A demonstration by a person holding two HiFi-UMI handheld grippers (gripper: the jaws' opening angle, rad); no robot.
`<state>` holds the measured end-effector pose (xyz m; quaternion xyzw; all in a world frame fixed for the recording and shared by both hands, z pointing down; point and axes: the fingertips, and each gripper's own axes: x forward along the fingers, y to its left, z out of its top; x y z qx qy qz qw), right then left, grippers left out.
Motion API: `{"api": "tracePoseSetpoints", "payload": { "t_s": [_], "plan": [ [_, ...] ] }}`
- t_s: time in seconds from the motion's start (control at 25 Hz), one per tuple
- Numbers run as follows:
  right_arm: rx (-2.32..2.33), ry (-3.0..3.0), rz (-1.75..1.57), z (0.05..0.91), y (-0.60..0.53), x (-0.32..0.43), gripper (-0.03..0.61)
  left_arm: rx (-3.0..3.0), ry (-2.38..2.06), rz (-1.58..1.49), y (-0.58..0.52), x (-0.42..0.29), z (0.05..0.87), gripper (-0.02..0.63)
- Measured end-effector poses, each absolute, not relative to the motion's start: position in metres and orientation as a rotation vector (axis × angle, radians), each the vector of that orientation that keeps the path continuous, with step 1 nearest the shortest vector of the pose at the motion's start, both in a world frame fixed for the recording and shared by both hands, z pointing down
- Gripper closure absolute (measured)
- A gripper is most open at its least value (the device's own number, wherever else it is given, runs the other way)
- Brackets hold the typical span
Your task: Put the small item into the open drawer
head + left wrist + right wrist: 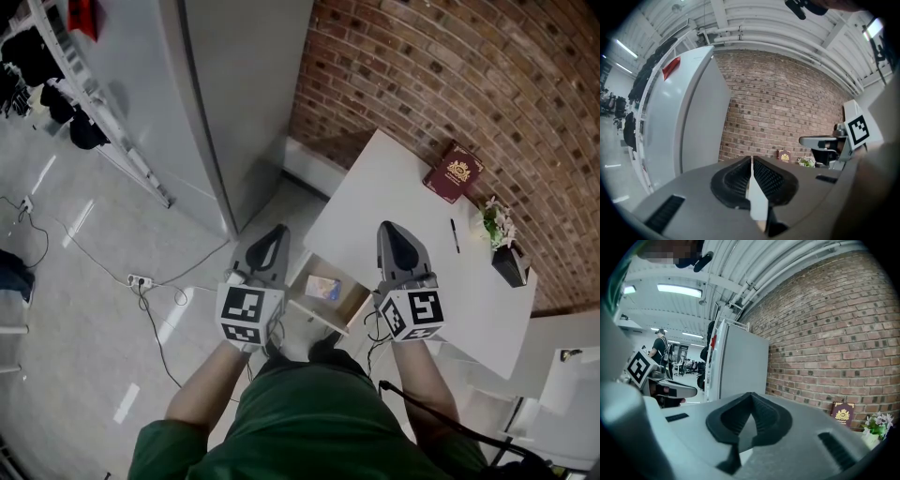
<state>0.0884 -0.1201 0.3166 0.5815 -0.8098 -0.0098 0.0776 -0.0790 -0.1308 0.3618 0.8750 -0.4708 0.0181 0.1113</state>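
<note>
In the head view an open drawer [349,313] juts out from under the near edge of the white table [375,202]. A small blue and yellow item [323,288] lies inside it. My left gripper [277,229] hovers just left of the drawer, shut and empty. My right gripper [390,227] hangs over the table's near edge to the right of the drawer, also shut with nothing in it. The left gripper view shows the left gripper [752,159] with its jaws meeting at the tips, and the right gripper view shows the same of the right gripper [751,394]. Both point nearly level toward the brick wall.
On the table lie a dark red booklet [454,172], a black pen [455,235], a small flower pot [495,223] and a black box [512,264]. A tall white cabinet [239,103] stands to the left. A power strip and cables [141,281] lie on the floor.
</note>
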Motion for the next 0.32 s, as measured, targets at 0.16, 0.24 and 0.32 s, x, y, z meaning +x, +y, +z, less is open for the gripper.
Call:
{"api": "tracePoseSetpoints", "payload": {
  "t_s": [0.16,0.24,0.32],
  "plan": [
    [1.737,-2.432,-0.023,0.3180,-0.1208,0.0916,0.575,2.576,-1.383,0.059,-0.1318,-0.0745,0.3635,0.598],
    [1.734,-2.433,-0.020,0.3194,-0.1208,0.0935,0.575,2.576,-1.383,0.062,-0.1324,-0.0723,0.3647,0.598],
    [1.731,-2.433,-0.018,0.3211,-0.1209,0.0955,0.575,2.576,-1.383,0.066,-0.1327,-0.0703,0.3661,0.598]
  ]
}}
